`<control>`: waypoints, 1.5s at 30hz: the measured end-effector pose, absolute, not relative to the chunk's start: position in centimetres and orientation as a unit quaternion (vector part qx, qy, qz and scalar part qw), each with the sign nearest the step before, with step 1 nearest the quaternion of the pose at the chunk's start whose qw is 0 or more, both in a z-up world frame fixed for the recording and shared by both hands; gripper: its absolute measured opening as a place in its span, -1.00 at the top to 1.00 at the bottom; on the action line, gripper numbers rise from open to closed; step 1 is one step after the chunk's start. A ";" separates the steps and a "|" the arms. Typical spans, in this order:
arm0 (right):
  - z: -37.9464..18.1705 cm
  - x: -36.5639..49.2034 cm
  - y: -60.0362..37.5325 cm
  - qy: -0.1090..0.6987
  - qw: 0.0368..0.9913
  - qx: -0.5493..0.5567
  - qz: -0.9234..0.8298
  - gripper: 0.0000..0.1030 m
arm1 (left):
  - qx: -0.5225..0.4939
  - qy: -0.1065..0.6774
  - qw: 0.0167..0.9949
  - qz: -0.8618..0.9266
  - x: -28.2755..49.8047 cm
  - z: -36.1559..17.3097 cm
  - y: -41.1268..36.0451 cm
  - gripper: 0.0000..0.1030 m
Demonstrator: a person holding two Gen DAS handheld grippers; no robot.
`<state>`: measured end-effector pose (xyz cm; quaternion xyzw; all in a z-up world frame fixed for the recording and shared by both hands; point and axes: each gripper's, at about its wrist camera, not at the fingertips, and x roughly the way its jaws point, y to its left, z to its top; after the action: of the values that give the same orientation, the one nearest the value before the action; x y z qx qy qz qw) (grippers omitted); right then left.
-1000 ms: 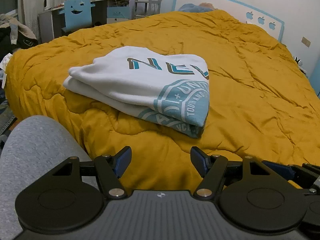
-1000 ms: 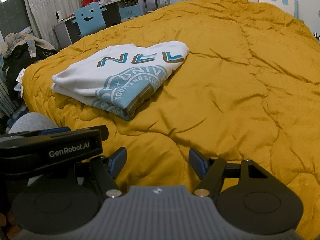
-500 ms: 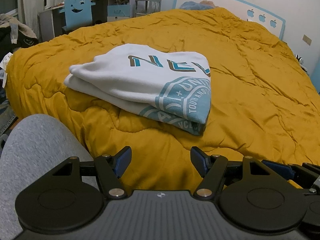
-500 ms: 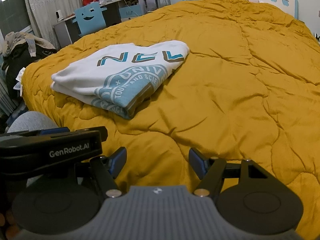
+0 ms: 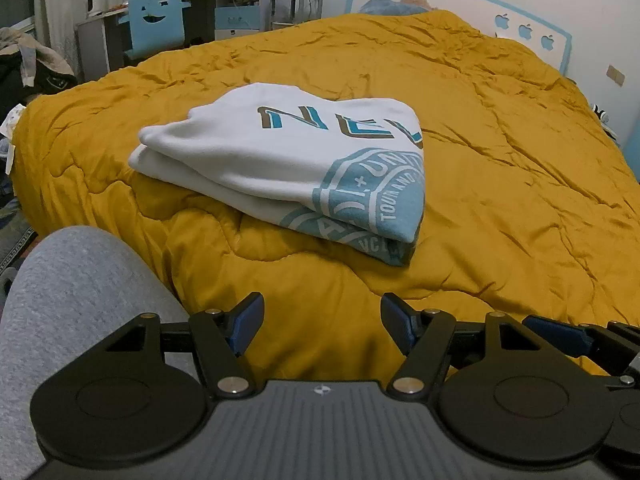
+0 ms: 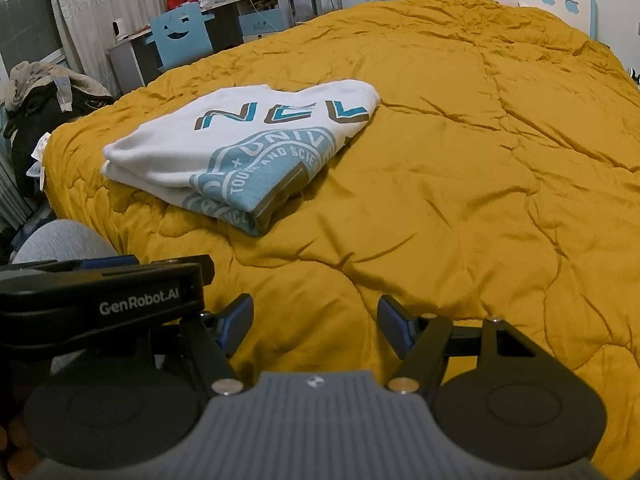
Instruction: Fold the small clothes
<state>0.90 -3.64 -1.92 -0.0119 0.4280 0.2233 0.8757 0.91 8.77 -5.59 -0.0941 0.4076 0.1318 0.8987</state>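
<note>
One folded white T-shirt (image 5: 280,160) with teal and brown lettering and a round teal crest lies on the mustard-yellow quilt (image 5: 500,184), ahead of both tools and well clear of their tips; from the left gripper (image 5: 322,322) it sits straight ahead and a little up the bed, while from the right gripper (image 6: 315,322) it lies ahead and off to the left. Two layers of the fold show along the shirt's near edge, the crest wrapping over its near right corner. Both grippers, two in all, hover over the quilt's near edge with their blue-padded fingers (image 5: 246,320) spread apart and nothing between them; in the right wrist view the fingers (image 6: 394,326) show the same wide gap over bare quilt. The two tools sit close side by side: the left one's black body, lettered "GenRobot.AI", fills the lower left of the right wrist view. One grey-clad knee (image 5: 76,300) of the person rises just left of the left gripper. Beyond the bed stands one blue chair (image 5: 156,20) with a smiling face cut into its back, at a cluttered desk (image 5: 240,4), and three apple shapes mark the white headboard (image 5: 524,32).
</note>
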 end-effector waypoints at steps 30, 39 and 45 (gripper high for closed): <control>-2.1 0.7 -3.4 0.417 0.880 -0.015 0.227 -0.26 | -0.082 0.408 0.899 0.135 0.9 -5.6 8.8 -0.52; -2.1 0.7 -3.4 0.417 0.880 -0.015 0.228 -0.26 | -0.082 0.408 0.899 0.135 0.9 -5.6 8.8 -0.52; -2.1 0.7 -3.4 0.417 0.880 -0.015 0.229 -0.26 | -0.082 0.407 0.900 0.134 0.9 -5.6 8.8 -0.52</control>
<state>0.69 -3.35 -2.09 -0.0148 0.4169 0.2287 0.8796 0.87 8.81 -5.61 -0.0822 0.4073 0.1344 0.8996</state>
